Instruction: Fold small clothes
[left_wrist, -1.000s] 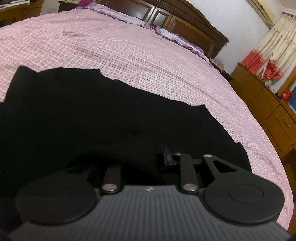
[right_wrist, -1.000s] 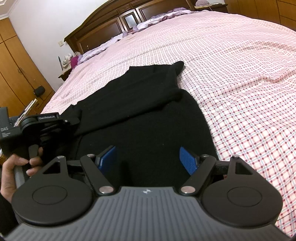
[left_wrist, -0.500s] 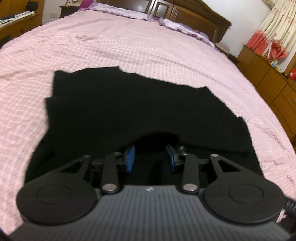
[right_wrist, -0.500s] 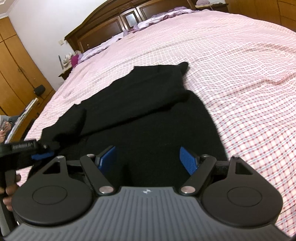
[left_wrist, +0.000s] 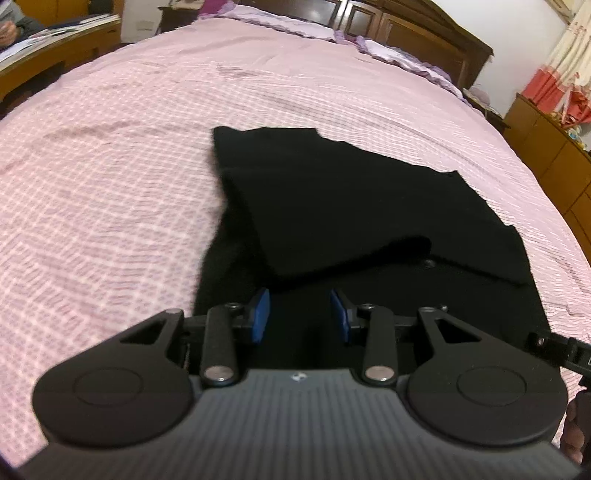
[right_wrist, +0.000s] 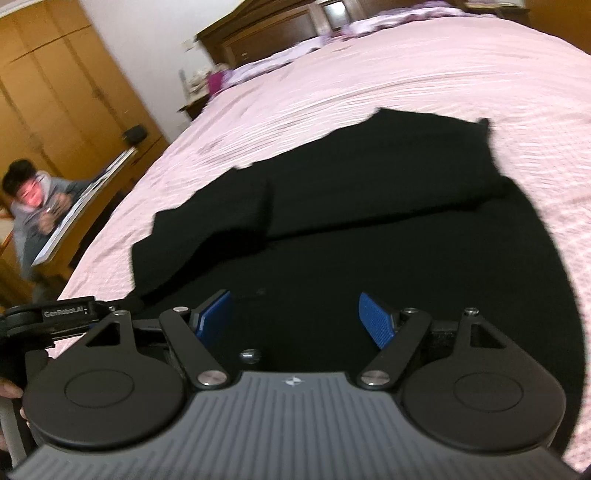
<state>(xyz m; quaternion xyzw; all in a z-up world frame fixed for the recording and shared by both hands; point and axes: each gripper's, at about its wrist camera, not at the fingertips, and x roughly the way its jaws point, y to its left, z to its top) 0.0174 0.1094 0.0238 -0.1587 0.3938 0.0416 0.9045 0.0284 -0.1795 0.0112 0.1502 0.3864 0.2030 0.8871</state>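
Black garment (left_wrist: 354, 206) lies on pink checked bedspread (left_wrist: 110, 177), one flap folded over. Left gripper (left_wrist: 300, 314) jaws partly spread, holding nothing; right gripper (right_wrist: 295, 317) jaws wide apart, empty, above cloth.

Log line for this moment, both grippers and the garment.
left gripper: open, empty | right gripper: open, empty | black garment: flat on pink bedsheet, sleeve folded across body | fold unfinished

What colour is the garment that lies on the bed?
Black. The garment shows best in the left wrist view, against the pink checked bedsheet.
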